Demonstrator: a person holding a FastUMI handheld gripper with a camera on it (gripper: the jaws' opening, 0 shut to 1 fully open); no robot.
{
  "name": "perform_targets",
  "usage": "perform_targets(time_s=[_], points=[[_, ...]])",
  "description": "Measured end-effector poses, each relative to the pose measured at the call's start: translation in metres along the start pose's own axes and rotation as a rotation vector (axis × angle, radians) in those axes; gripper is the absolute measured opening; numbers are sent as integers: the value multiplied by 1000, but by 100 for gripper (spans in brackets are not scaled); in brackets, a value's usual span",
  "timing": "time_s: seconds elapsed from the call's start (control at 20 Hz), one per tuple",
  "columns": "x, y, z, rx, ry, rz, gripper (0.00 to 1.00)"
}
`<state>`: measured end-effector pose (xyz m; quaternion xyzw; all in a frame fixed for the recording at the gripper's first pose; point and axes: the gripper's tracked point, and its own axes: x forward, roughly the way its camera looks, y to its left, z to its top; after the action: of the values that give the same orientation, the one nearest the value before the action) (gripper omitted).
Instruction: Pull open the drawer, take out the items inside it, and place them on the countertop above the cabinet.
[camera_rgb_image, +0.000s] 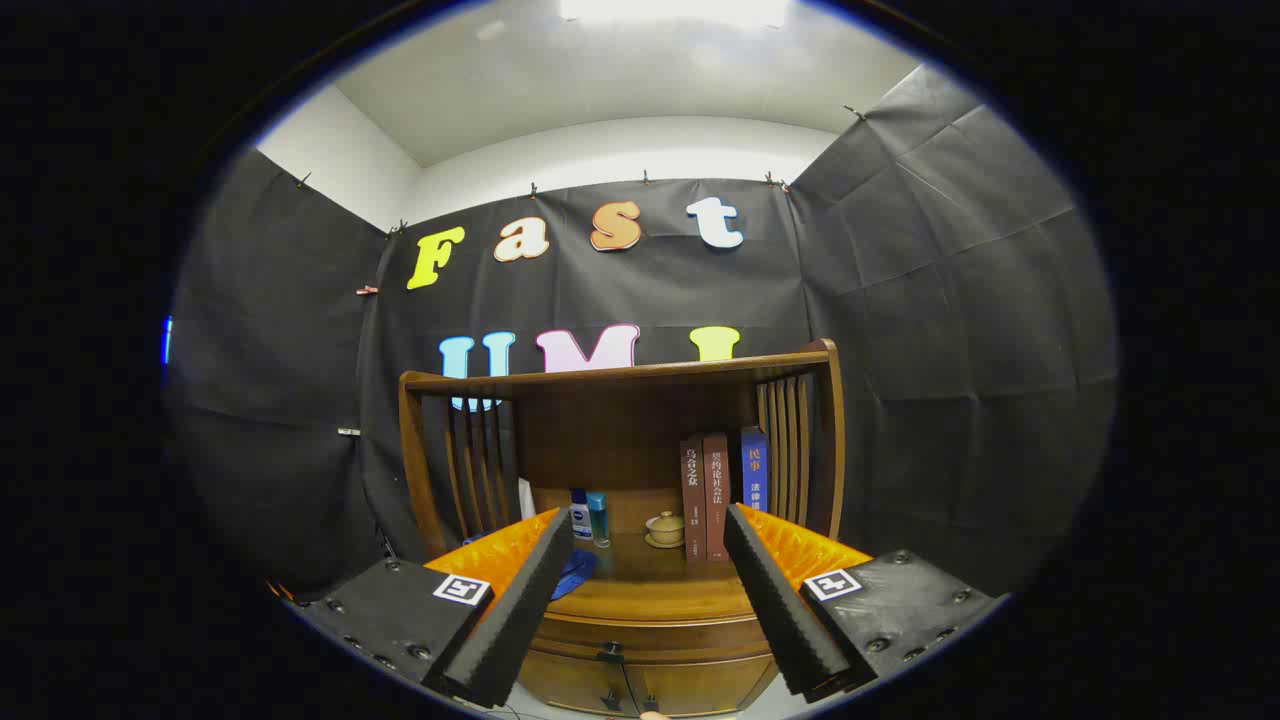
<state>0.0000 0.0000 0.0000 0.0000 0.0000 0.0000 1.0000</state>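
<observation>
A wooden cabinet stands ahead of me, with its drawer front (640, 690) low between my fingers and a small dark handle (611, 651) on it. The drawer looks closed. Above it lies the wooden countertop (650, 580), just beyond my fingertips. My gripper (648, 525) is open, its two fingers spread wide with nothing between them, held in the air in front of the cabinet.
On the countertop stand two small bottles (589, 515), a small lidded cup on a saucer (664, 528), three upright books (720, 490) and something blue (575, 575) by my left finger. A slatted wooden shelf frame (620, 375) encloses the counter at its sides and top.
</observation>
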Motion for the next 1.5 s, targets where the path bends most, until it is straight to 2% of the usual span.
perform_targets(time_s=[0.85,1.2,1.5], points=[[5,11,8,-26,-36,4,98],[5,11,3,-18,-12,1,98],[13,26,-6,-10,-1,30,98]])
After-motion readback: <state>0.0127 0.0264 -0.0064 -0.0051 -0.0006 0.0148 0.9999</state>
